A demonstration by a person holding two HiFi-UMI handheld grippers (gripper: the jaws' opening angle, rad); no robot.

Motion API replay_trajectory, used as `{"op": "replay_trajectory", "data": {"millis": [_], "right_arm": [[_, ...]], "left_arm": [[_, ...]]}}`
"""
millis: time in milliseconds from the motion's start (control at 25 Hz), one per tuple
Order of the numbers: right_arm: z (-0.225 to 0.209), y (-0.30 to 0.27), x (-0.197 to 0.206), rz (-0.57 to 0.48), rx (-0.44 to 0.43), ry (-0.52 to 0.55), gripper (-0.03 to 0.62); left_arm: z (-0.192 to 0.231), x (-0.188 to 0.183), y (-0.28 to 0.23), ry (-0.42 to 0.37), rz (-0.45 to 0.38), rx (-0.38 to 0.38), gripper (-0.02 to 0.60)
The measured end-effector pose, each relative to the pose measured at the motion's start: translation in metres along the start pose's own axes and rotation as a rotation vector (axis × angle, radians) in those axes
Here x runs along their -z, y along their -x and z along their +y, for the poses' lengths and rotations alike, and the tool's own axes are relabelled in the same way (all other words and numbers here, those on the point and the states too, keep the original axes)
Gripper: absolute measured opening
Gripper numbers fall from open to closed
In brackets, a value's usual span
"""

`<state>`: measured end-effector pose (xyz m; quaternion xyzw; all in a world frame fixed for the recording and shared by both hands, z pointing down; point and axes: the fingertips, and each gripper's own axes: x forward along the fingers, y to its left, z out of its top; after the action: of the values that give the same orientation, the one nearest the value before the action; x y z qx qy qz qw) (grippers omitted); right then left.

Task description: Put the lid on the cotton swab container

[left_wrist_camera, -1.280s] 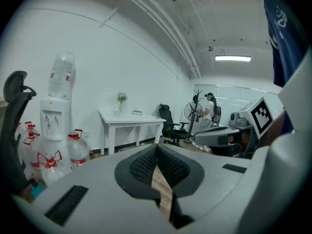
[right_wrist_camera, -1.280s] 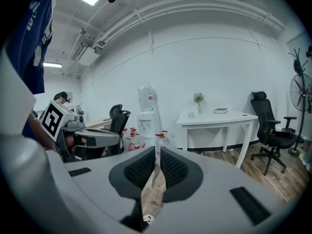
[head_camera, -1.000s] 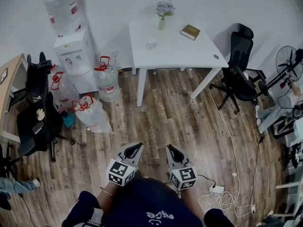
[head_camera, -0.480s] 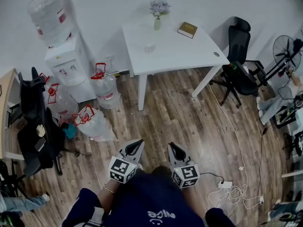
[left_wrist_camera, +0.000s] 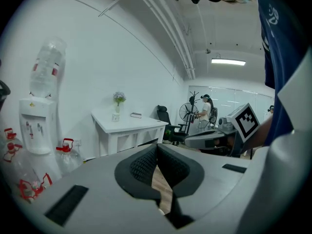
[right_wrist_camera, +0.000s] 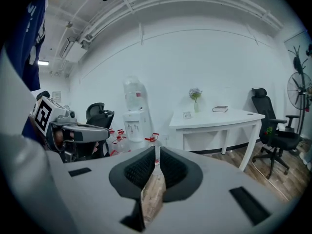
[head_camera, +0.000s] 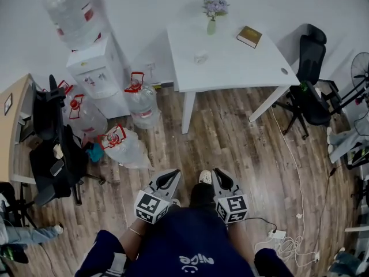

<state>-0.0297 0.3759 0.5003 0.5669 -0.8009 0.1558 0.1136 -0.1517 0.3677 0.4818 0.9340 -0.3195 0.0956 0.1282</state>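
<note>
Both the left gripper (head_camera: 170,176) and right gripper (head_camera: 219,176) are held pressed together by the body, nothing pinched. What's probably the cotton swab container (head_camera: 200,56) (tiny, hard to be sure) is seen on the white table (head_camera: 248,68), straight ahead and well apart, so neither gripper is favoured.

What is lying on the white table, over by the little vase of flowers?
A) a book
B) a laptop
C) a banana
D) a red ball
A: in the head view a closed book lies flat on the white table, a little to the right of the vase of flowers.
</note>
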Motion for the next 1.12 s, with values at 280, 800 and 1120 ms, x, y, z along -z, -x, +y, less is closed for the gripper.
{"op": "replay_trajectory", "data": {"millis": [280, 800, 1120], "right_arm": [[-0.042, -0.052, -0.032, -0.025, -0.11, 0.023, 0.057], [-0.161, -0.111, -0.082, -0.073, -0.214, -0.003, 0.057], [-0.226, -0.136, -0.099, -0.065, -0.247, -0.015, 0.057]], "left_arm": [[0.024, -0.025, -0.048, -0.034, -0.014, -0.093, 0.02], [0.035, -0.069, -0.181, 0.031, -0.007, -0.179, 0.02], [0.042, -0.082, -0.246, 0.089, -0.03, -0.235, 0.02]]}}
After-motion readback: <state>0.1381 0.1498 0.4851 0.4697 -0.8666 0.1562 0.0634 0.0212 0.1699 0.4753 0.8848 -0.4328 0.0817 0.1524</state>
